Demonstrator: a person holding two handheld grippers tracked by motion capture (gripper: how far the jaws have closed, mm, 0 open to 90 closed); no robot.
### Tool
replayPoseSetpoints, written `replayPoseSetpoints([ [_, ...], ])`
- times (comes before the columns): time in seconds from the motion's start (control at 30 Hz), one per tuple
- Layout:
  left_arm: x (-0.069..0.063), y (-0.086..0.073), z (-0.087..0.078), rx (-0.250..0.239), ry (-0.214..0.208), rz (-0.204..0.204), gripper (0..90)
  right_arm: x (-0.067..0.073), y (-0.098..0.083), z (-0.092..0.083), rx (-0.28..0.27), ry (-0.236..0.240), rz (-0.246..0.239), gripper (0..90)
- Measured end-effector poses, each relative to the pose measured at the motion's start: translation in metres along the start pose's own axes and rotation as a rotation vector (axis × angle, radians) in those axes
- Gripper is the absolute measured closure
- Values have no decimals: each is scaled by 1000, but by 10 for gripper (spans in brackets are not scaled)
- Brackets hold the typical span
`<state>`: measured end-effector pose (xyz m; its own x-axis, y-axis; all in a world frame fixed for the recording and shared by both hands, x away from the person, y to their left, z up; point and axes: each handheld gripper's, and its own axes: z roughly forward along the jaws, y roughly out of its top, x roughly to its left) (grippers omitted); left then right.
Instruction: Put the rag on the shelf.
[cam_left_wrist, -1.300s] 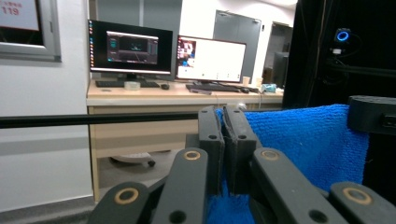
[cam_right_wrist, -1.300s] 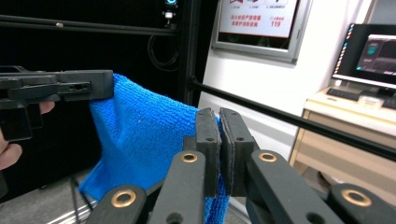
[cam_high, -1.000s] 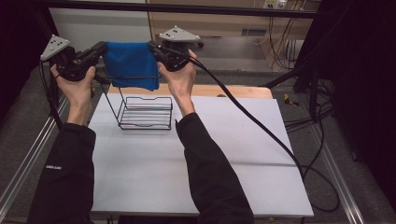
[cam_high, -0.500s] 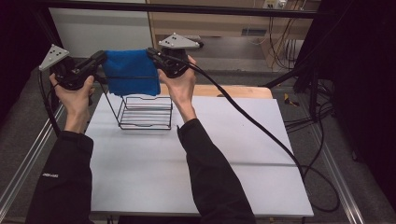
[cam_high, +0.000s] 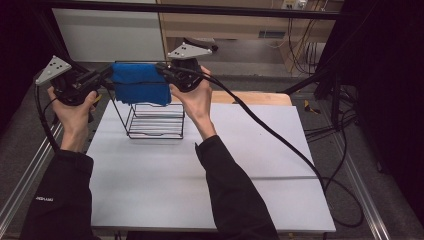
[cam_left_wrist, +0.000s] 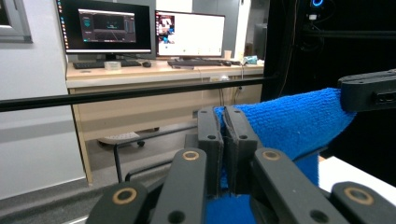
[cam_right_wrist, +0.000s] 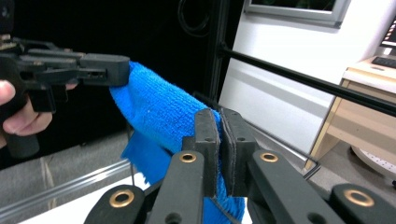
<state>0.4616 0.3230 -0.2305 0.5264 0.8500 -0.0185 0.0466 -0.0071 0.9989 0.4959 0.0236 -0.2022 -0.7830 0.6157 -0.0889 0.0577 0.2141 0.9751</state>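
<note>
Both hands had drifted a little lower and toward the left edge of the high view since a second earlier, carrying the blue cloth (cam_high: 139, 86) down closer to the wire rack (cam_high: 155, 119). I had the left tool (cam_high: 102, 76) clamped tight on one end of the cloth and the right tool (cam_high: 162, 70) clamped tight on the other end, jaws closed with only the fabric between the pads. In the left gripper view the cloth (cam_left_wrist: 299, 123) ran from my left tool (cam_left_wrist: 223, 140) across to the other tool's jaws at the far right; in the right gripper view the cloth (cam_right_wrist: 159, 114) stretched from my right tool (cam_right_wrist: 220, 140) to the other tool on the far left. Between the two tools the cloth hung taut along its top edge and sagged beneath, its lower hem just above the rack's top wires; I could not tell whether they touched.

Below the tools lay the white tabletop (cam_high: 200, 180), carrying the rack. Beyond them stood a wooden desk (cam_left_wrist: 140, 74) with two lit monitors (cam_left_wrist: 189, 32) and a keyboard.
</note>
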Motion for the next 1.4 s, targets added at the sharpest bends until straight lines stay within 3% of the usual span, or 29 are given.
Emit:
replayPoseSetpoints([
  [0.33,-7,-10,-16,70,-11,16,841,11,-4,-4,46,23,-21,865],
  [0.63,-13,-15,-22,146,-9,36,816,13,-13,-7,77,49,-7,865],
  [0.73,-14,-10,-26,151,-3,43,744,13,-17,-6,92,55,-11,864],
  [0.9,-16,7,-32,148,-9,21,673,14,-20,-5,107,57,-20,863],
  [1.03,-22,9,-25,195,6,31,716,16,-22,-3,109,64,-22,862],
  [1.17,-23,-1,-11,301,3,38,796,18,-26,-2,139,67,-49,857],
  [1.4,-15,-9,-4,318,-4,1,891,22,-31,0,176,72,-78,859],
])
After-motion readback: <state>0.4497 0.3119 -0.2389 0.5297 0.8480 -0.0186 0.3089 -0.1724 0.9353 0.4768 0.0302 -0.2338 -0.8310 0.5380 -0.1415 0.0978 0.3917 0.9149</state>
